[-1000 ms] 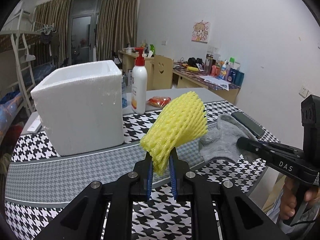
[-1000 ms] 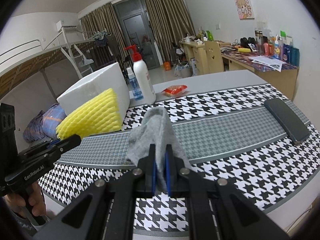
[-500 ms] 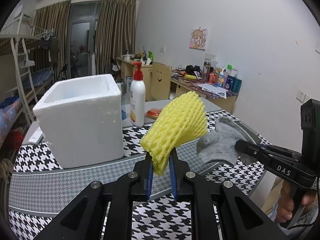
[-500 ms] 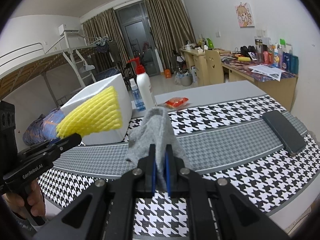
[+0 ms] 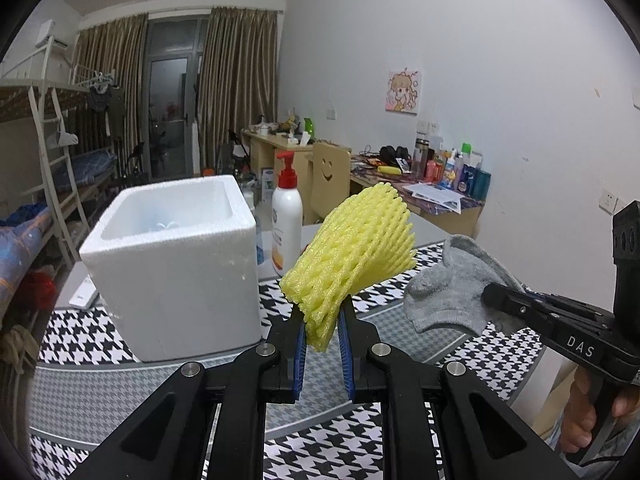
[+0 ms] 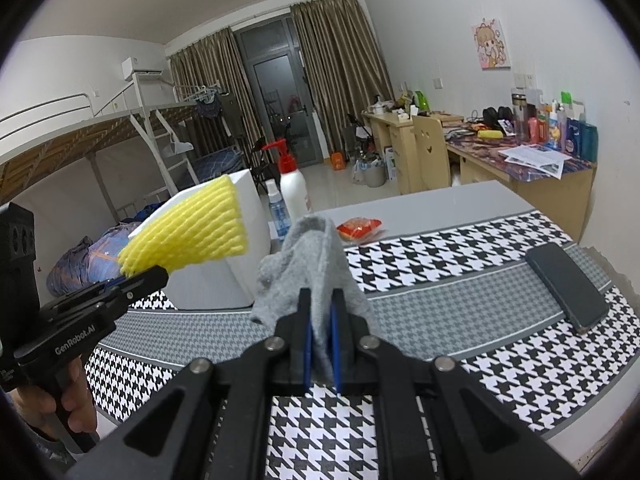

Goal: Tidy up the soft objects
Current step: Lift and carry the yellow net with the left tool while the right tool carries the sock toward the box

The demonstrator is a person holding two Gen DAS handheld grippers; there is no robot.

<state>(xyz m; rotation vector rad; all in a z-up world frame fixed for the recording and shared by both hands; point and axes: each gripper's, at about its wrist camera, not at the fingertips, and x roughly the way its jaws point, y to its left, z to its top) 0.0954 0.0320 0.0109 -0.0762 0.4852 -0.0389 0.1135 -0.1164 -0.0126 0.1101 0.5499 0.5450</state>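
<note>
The left claw (image 5: 322,334) is squeezing the yellow foam net (image 5: 352,256), and the right claw (image 6: 320,344) is pinching the gray sock (image 6: 310,264). The white foam box (image 5: 176,264) is sitting ahead on the left, nearer the left claw.

Both tools, left tool (image 5: 322,330) and right tool (image 6: 320,322), point slightly downward side by side, jaws clamped.

open top of foam box (image 5: 172,216) unobstructed | pump bottle (image 5: 287,224) just behind its right side | phone (image 6: 566,286) on table's right edge
</note>
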